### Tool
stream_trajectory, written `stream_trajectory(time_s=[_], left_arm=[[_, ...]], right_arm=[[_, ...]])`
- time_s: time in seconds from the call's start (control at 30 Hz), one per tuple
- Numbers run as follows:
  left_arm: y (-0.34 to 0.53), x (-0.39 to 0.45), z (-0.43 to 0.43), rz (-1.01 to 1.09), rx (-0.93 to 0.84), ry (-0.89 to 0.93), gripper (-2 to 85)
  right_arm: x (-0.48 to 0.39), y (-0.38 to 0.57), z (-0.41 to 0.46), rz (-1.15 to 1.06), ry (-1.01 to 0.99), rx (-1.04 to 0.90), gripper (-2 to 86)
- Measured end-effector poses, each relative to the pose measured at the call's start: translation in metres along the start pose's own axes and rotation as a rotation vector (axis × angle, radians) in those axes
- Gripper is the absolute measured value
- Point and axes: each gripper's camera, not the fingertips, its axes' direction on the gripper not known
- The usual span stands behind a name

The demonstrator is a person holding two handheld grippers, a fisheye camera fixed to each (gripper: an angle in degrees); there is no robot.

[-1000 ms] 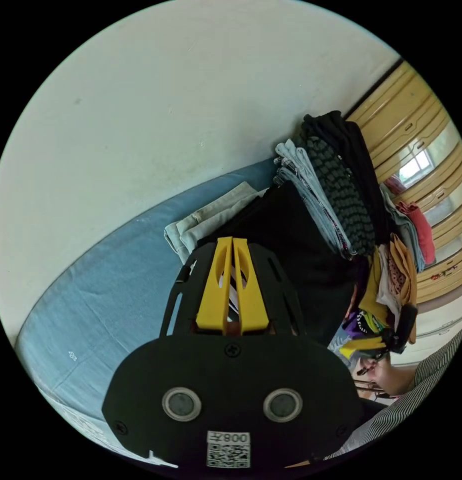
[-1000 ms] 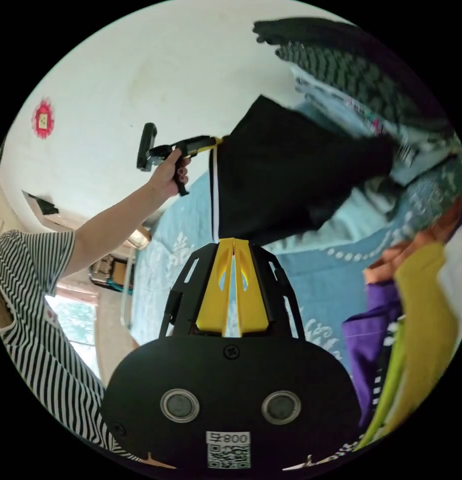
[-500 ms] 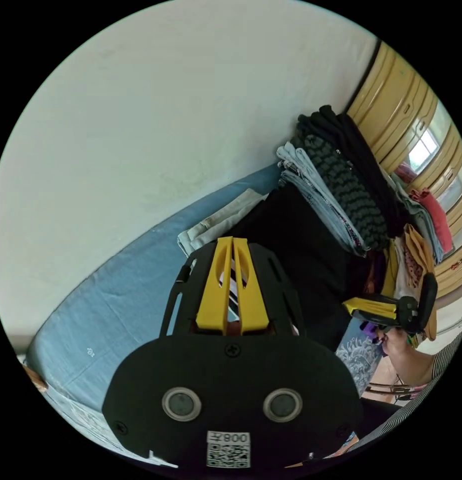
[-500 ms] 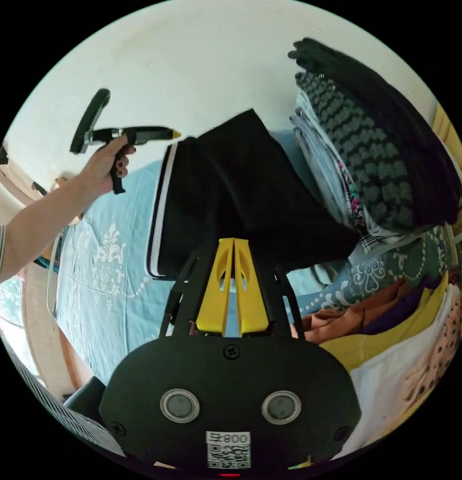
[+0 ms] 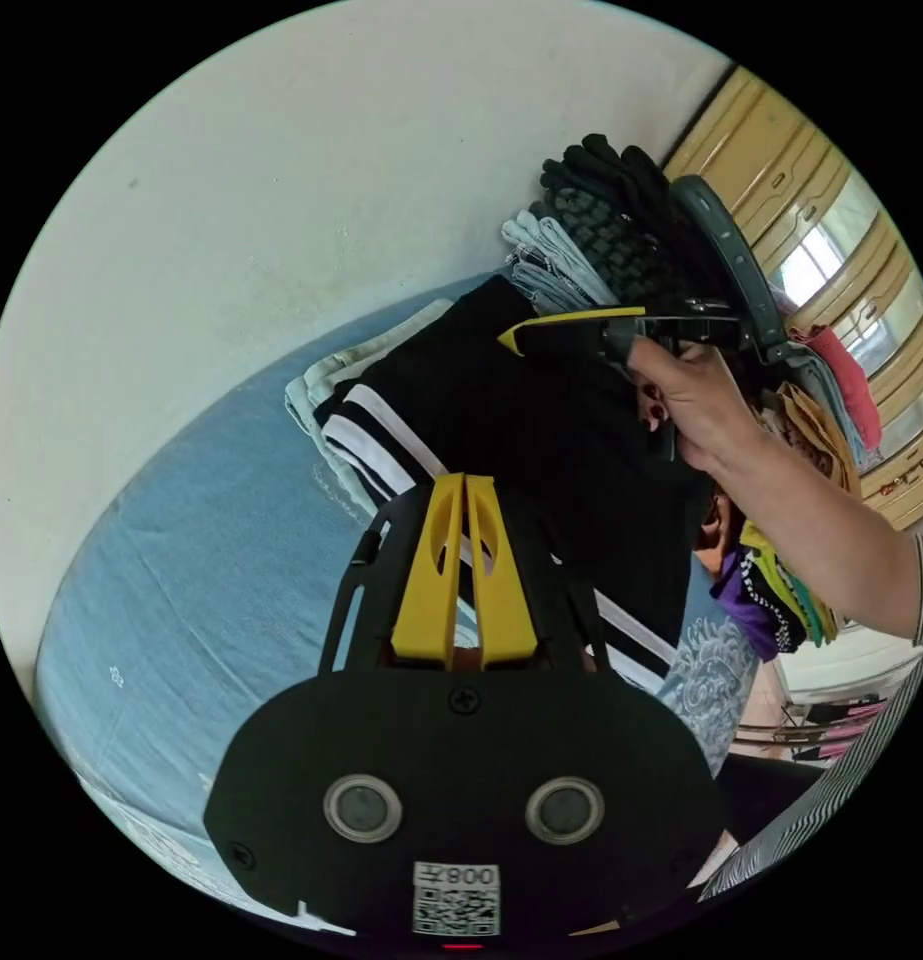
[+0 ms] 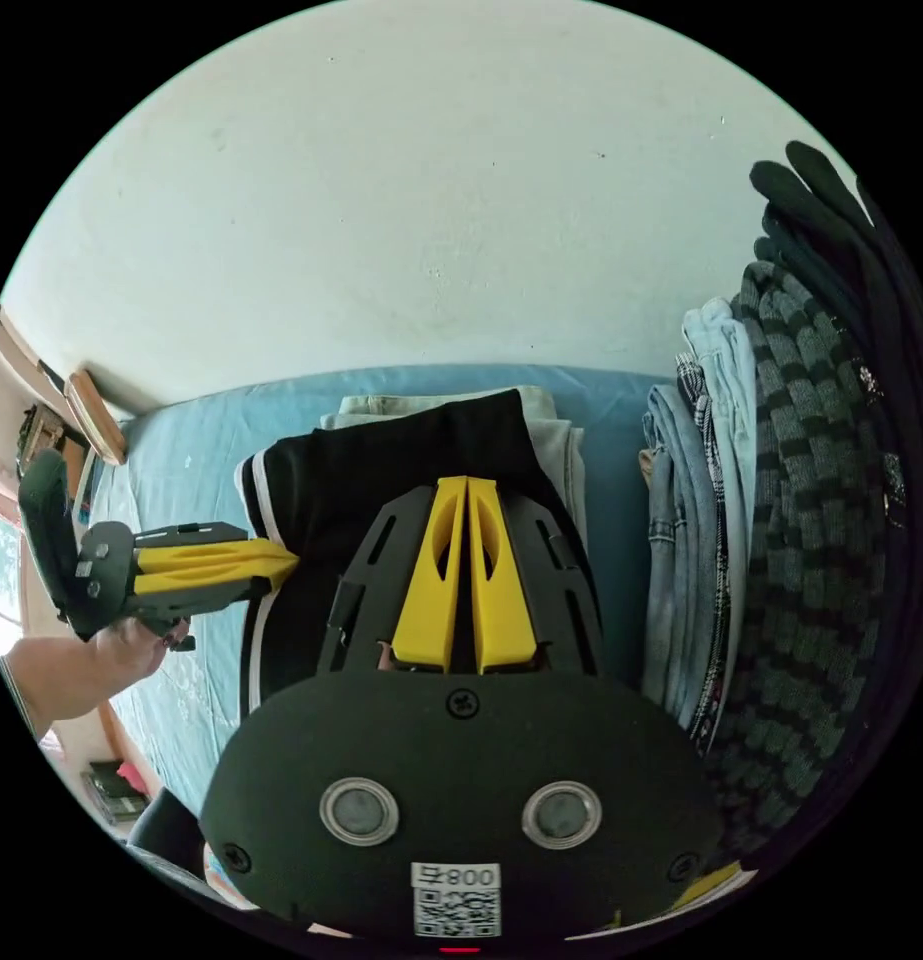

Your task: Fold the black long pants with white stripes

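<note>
The black pants with white stripes [image 5: 541,470] lie folded on a beige folded garment [image 5: 316,375] on the blue bed. My left gripper [image 5: 465,480] is shut at their striped edge, and it comes in from the left in the right gripper view [image 6: 286,565], held by a hand. My right gripper [image 6: 466,482] is shut over the black cloth [image 6: 401,450]. In the left gripper view a hand [image 5: 691,400] holds the right gripper [image 5: 511,337] across the pants' far side. The cloth between the jaws is hidden.
A tall stack of folded clothes [image 6: 781,520] stands right beside the pants, against the pale wall [image 6: 431,200]. More loose coloured garments [image 5: 771,590] lie beyond it. Wooden cabinets [image 5: 831,230] stand behind. Bare blue bedsheet [image 5: 201,560] stretches on the other side.
The pants hung between the two grippers in the air; now they rest flat on the beige garment beside the stack. Both grippers came down close over them, jaws still shut.
</note>
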Motion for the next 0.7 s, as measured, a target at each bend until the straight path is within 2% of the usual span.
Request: stream_trajectory(time_s=[0.17, 0.23, 0.3, 0.4, 0.5, 0.57, 0.7], left_arm=[[0.022, -0.004, 0.001, 0.002, 0.011, -0.023, 0.2], [0.031, -0.017, -0.003, -0.023, 0.0, 0.022, 0.1], [0.038, -0.03, -0.012, -0.063, -0.004, 0.081, 0.1], [0.063, -0.048, -0.04, -0.135, 0.095, 0.207, 0.1], [0.098, -0.052, -0.065, -0.123, 0.161, 0.272, 0.1], [0.122, -0.051, -0.073, -0.12, 0.163, 0.289, 0.1], [0.178, -0.044, -0.077, -0.151, 0.103, 0.329, 0.1]], right_arm=[[-0.018, 0.009, -0.016, -0.101, 0.212, 0.092, 0.1], [-0.019, 0.008, -0.022, -0.107, 0.255, 0.084, 0.1], [-0.012, 0.005, -0.033, -0.082, 0.236, 0.061, 0.1], [0.009, 0.007, -0.073, -0.045, 0.108, 0.06, 0.2], [0.028, 0.028, -0.144, -0.031, 0.073, 0.245, 0.3], [0.047, 0.041, -0.198, 0.013, 0.162, 0.38, 0.7], [0.083, 0.043, -0.257, 0.074, 0.286, 0.512, 4.5]])
